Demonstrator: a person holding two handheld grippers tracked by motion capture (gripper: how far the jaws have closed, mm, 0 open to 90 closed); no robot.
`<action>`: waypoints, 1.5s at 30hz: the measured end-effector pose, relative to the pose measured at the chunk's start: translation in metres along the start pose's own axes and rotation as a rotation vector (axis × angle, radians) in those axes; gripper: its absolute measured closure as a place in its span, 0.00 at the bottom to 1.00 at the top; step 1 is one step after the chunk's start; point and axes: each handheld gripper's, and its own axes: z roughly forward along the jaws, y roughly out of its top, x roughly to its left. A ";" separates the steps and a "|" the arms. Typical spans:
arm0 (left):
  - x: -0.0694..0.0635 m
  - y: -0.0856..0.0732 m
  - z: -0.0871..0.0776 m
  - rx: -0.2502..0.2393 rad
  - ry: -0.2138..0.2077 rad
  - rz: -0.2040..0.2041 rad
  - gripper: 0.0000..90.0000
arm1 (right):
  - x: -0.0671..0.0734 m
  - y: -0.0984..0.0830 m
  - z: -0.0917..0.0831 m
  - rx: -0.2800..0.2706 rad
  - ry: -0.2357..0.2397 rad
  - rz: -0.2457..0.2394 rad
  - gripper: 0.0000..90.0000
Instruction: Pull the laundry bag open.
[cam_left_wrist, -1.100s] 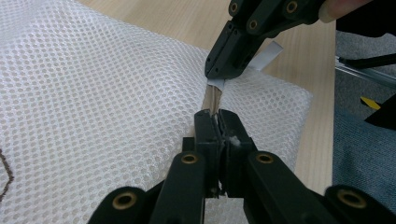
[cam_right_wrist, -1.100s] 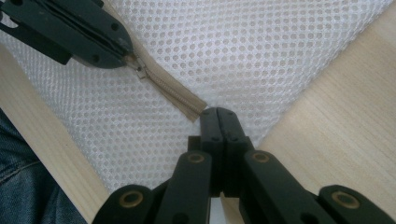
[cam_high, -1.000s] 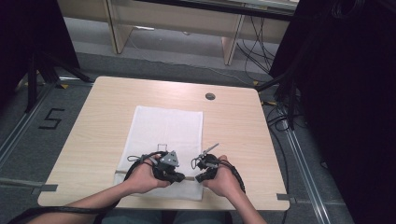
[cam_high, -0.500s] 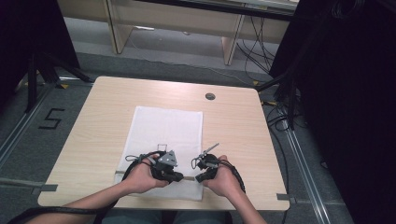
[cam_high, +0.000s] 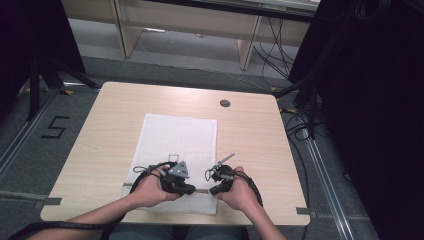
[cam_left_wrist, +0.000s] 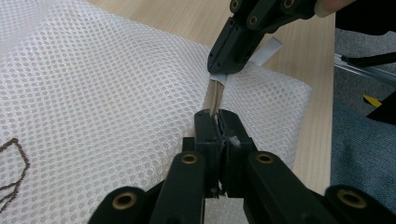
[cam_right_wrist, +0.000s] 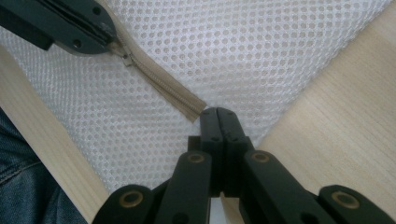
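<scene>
A white mesh bag lies flat on the wooden table, with a beige zipper along its near edge. In the high view my left gripper and right gripper face each other tip to tip over that edge. My left gripper is shut on the zipper pull, the slider just beyond its jaws. My right gripper is shut on the bag's edge at the zipper's end, beside a white tab. In the left gripper view the right gripper comes in from the top.
A small round grommet sits in the tabletop at the back right. A brown stitched mark is on the bag near my left hand. Dark stands and cables flank the table, and the near table edge is under my forearms.
</scene>
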 end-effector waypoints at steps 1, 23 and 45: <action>0.000 0.000 0.000 0.003 0.004 0.004 0.97 | 0.001 0.000 0.000 0.005 0.008 0.017 1.00; -0.001 -0.001 -0.002 0.002 0.004 0.005 0.97 | 0.000 0.000 0.000 0.002 -0.002 -0.006 1.00; 0.001 -0.003 -0.007 -0.002 0.012 -0.005 0.97 | 0.000 0.000 0.000 -0.004 -0.002 -0.016 1.00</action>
